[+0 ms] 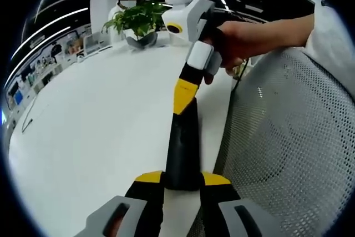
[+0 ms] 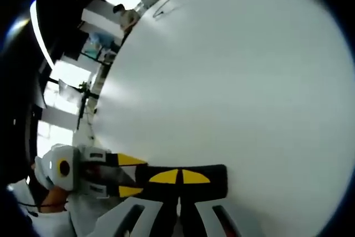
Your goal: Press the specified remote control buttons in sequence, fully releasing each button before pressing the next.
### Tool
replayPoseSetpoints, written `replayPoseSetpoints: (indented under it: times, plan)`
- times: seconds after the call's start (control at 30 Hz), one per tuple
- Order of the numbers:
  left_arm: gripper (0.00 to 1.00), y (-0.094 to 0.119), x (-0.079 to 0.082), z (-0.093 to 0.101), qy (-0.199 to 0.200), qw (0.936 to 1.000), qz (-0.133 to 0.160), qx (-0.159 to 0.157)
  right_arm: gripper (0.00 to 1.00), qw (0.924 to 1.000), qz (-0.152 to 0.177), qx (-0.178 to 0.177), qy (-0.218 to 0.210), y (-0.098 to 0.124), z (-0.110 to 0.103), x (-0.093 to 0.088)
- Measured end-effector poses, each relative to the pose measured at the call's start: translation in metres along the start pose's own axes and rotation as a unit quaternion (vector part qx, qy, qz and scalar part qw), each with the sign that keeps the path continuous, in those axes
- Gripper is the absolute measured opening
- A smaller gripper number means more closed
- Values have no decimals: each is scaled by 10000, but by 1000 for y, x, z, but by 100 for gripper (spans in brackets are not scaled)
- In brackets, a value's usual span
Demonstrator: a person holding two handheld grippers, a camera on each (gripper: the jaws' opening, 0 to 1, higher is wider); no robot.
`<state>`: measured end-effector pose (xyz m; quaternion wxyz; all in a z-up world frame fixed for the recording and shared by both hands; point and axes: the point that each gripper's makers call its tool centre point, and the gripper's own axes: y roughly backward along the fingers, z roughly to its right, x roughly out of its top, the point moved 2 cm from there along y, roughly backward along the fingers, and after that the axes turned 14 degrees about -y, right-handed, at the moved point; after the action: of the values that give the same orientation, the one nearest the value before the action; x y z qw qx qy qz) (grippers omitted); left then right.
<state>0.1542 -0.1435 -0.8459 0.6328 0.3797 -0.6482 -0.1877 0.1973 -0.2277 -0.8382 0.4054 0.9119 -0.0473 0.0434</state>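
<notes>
Jaws, left gripper: clenched on the near end of the remote, 1 yellow tip on each side of it; in the right gripper view this gripper comes in from the left and clamps the remote's left end.
Jaws, right gripper: pressed together with nothing between them, the 2 yellow tips side by side with only a thin seam, lying against the face of the remote; in the left gripper view this gripper reaches down from the far right and its narrow tip meets the remote's far end.
Bench: broad, white and bare across the left and middle of the left gripper view; it also spreads wide and pale above the jaws in the right gripper view.
Mesh panel: grey, perforated, along the right side just beside the bench edge.
Plant: green leaves in a dark pot at the far end of the bench.
Hand: wrapped round the body of the right gripper, far right, with a white sleeve behind it.
Remote: black, slim and long, held off the bench between the 2 grippers, running from near to far; its buttons cannot be made out.
</notes>
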Motion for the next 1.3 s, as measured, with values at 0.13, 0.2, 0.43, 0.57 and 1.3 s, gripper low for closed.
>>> replayPoseSetpoints:
  times: [0.13,0.2,0.43,0.57,1.3]
  plan:
    - [24,0,0,0,-10,10000,5,4,0,10000,0,-1,-74,0,3,1]
    - [24,-1,-1,-1,-13,10000,5,4,0,10000,-4,2,-67,-1,2,1]
    - [24,-1,0,0,-39,10000,-6,36,0,10000,58,4,-69,2,1,1]
    - [24,-1,-1,0,-56,10000,-5,50,0,10000,-23,-43,30,1,-1,0]
    - [24,-1,0,0,-106,9999,-21,60,0,9993,-357,-40,85,4,-6,-12]
